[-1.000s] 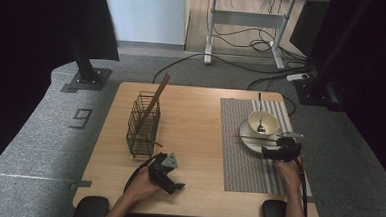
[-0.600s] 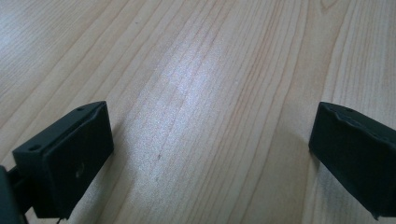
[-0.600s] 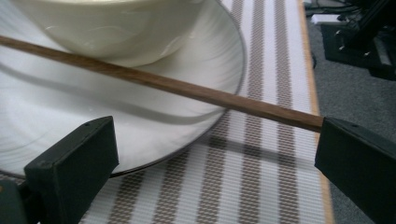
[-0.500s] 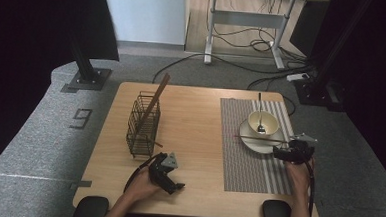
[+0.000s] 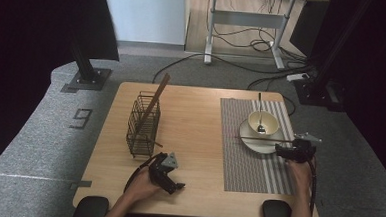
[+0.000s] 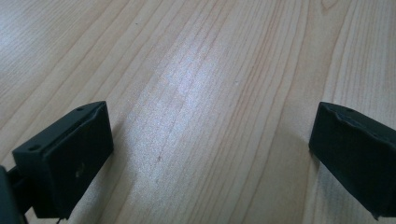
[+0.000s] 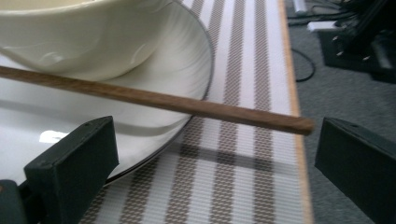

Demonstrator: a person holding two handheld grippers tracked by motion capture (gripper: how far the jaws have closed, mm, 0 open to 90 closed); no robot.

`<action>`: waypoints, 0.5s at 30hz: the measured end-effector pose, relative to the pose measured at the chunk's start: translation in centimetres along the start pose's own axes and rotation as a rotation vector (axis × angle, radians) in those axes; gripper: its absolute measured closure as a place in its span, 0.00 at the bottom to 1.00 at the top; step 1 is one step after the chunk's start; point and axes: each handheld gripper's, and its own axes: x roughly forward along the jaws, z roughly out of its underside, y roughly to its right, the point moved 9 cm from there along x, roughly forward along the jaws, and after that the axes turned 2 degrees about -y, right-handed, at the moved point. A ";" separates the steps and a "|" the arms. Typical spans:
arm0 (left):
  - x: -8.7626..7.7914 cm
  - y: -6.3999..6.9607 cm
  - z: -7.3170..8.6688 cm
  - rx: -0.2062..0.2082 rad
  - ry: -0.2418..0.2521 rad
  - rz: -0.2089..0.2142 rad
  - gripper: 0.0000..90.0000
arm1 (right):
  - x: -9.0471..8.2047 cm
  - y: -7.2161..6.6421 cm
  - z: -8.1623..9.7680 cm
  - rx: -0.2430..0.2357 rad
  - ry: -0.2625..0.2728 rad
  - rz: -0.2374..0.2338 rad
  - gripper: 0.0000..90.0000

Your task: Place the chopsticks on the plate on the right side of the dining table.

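Since the earlier frames the right tool has drawn back from the plate rim toward 3 o'clock, while the left tool has stayed where it was near the front edge of the desk. Right tool: held low at the plate's 3 o'clock side, just beside the chopstick's outer end, with the right hand behind it at 6 o'clock and the forearm running straight in from the near edge. In the right gripper view its jaws stand wide apart and grip nothing; the chopstick crosses between them, its end just short of the right jaw and apart from both. This chopstick lies flat across the white plate, resting on the rim and passing just in front of the bowl, which stands on the plate and holds a spoon. Plate and bowl sit on the striped placemat at the desk's right side. Left tool: jaws spread wide over bare wood in the left gripper view, holding nothing; the left hand rests behind it, wrist angled toward 2 o'clock. At 11 o'clock from that tool stands a wire basket with a second chopstick leaning in it.
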 end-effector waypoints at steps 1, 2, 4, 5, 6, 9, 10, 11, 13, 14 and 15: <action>0.0 0.0 0.0 0.000 0.000 0.000 0.00 | 0.0 0.2 -0.1 0.000 0.005 0.007 0.00; 0.0 0.0 0.0 0.000 0.000 0.000 0.00 | -0.1 0.4 -0.1 0.003 0.007 0.008 0.00; 0.0 0.0 0.0 0.000 0.000 0.000 0.00 | 0.0 0.8 -0.1 0.023 0.017 0.003 0.00; 0.0 0.0 0.0 0.000 0.000 0.000 0.00 | 0.0 0.9 -0.1 0.032 0.018 -0.006 0.00; 0.0 0.0 0.0 0.000 0.000 0.000 0.00 | 0.0 1.0 -0.1 0.036 0.019 -0.013 0.00; 0.0 0.0 0.0 -0.001 0.000 0.000 0.00 | 0.3 1.0 -0.1 0.035 0.023 -0.024 0.00; 0.0 0.0 0.0 -0.001 0.000 0.000 0.00 | 0.5 1.0 -0.1 0.038 0.022 -0.031 0.00; 0.0 0.0 0.0 0.000 0.000 0.000 0.00 | 0.6 0.9 0.0 0.040 0.020 -0.039 0.00; 0.0 0.0 0.0 0.000 0.000 -0.001 0.00 | 0.7 0.7 0.0 0.038 0.015 -0.049 0.00; 0.0 0.0 0.0 -0.001 0.000 -0.001 0.00 | 0.7 0.5 0.0 0.028 0.010 -0.049 0.00; 0.0 0.0 0.0 -0.001 0.000 -0.001 0.00 | 0.7 0.4 0.0 0.019 0.011 -0.047 0.00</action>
